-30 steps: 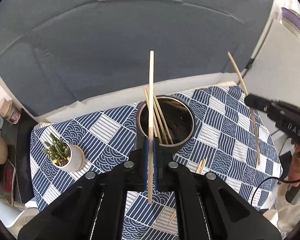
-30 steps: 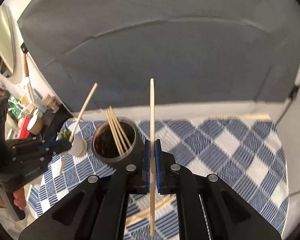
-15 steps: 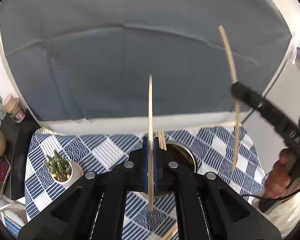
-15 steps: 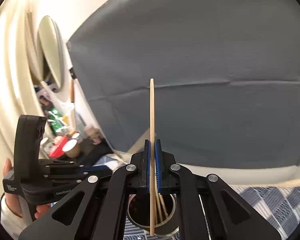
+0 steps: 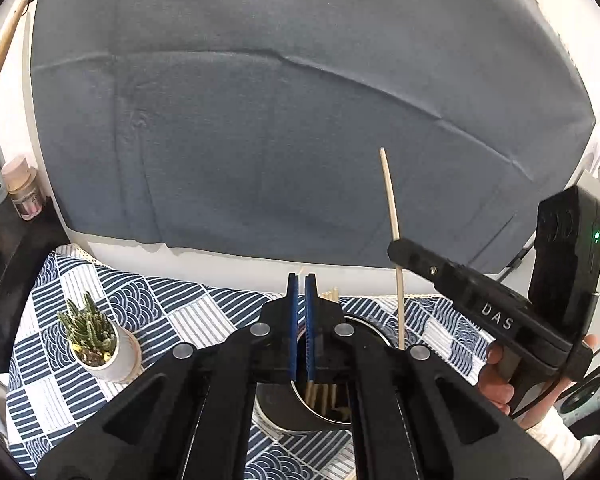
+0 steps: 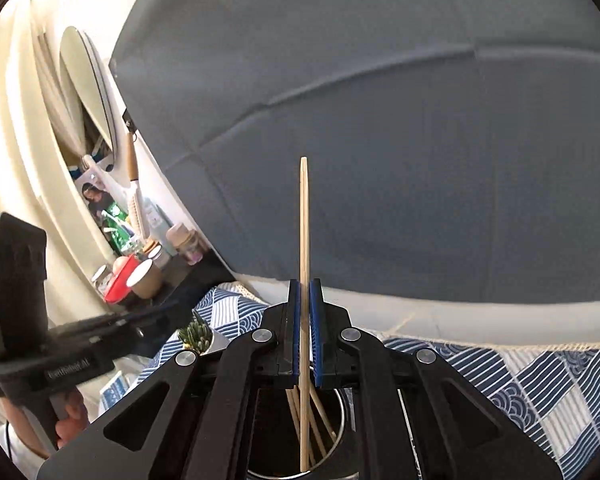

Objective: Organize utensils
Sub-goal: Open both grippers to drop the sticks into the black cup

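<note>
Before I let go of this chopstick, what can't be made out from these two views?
Left wrist view: the left tongs cover most of the cup, so its contents can't be counted.
Left wrist view: the lower end of the chopstick in the right tongs is hidden behind the left tongs' frame.
Right wrist view: the cup's base is cut off by the bottom edge; the left tongs are blurred.

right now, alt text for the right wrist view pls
The right gripper is shut on an upright chopstick whose lower end hangs inside a metal cup already holding several chopsticks. The cup stands on a blue patterned cloth, a grey backdrop behind. At left, a hand holds the left gripper near a small potted plant.
</note>
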A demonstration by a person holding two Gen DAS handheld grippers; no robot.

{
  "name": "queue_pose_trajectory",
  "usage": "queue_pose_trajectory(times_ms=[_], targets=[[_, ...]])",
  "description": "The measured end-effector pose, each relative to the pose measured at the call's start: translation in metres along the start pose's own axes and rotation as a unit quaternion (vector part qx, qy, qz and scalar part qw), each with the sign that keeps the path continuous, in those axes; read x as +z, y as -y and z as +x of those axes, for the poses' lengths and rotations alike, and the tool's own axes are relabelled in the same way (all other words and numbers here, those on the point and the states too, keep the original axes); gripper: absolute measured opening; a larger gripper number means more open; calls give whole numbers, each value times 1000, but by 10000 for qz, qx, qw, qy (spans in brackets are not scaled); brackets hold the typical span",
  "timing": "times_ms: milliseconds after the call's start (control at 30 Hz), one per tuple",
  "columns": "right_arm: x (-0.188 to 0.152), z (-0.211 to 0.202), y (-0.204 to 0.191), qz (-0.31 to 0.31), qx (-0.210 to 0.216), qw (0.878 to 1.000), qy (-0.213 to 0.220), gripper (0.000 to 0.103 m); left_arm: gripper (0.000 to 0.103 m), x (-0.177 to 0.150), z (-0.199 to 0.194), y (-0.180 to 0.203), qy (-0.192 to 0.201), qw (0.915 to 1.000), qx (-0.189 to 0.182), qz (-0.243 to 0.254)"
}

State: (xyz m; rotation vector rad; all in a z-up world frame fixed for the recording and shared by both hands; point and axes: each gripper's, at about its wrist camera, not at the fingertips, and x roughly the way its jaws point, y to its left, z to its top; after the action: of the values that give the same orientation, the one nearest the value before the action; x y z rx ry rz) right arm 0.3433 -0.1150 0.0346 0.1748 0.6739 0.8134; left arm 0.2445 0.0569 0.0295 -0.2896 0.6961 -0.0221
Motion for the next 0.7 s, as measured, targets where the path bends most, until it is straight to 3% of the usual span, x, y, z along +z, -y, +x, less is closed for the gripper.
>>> queue_pose_trajectory(times_ms=[167,333,700], targets=[[-9,-3,13,481,249,9983,218,5,3,-10,6,-7,-126,9999,-5,-65],[-4,-5,8,377,373,9977,417,5,5,-19,9,-18,-325,9993,148,-68],[-33,10,3,125,79,9998,101,11,42,-31,0,-53,-462,9975,378,-388]])
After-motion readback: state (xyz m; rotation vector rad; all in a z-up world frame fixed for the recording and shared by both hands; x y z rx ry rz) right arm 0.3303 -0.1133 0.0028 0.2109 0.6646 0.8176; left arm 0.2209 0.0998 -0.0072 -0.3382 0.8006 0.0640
